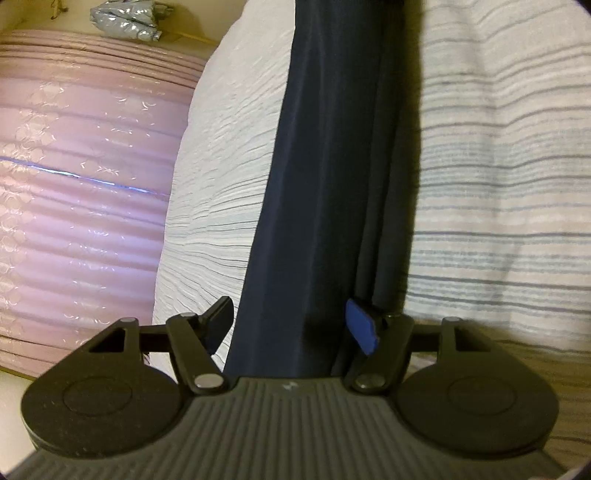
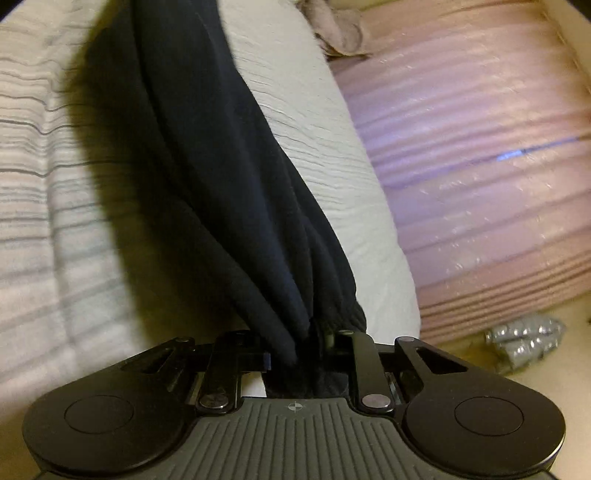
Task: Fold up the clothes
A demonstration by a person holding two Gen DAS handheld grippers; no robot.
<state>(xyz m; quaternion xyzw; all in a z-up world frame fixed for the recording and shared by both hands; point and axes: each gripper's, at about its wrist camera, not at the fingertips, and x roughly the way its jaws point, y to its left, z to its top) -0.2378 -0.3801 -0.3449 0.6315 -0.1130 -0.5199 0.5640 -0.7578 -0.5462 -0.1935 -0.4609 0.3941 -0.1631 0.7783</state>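
A dark navy garment (image 1: 332, 166) hangs stretched in a long band above the striped bedding (image 1: 498, 184). In the left wrist view my left gripper (image 1: 291, 326) has its jaws apart, with the cloth running between the black finger and the blue pad (image 1: 362, 326); I cannot tell whether it pinches the cloth. In the right wrist view the same garment (image 2: 221, 166) bunches into my right gripper (image 2: 306, 354), which is shut on its gathered ribbed end.
A white pillow (image 1: 221, 166) lies beside the garment, also in the right view (image 2: 332, 166). A pink quilted cover (image 1: 81, 192) lies beyond it. A crumpled silver bag (image 1: 125, 18) sits near the wall.
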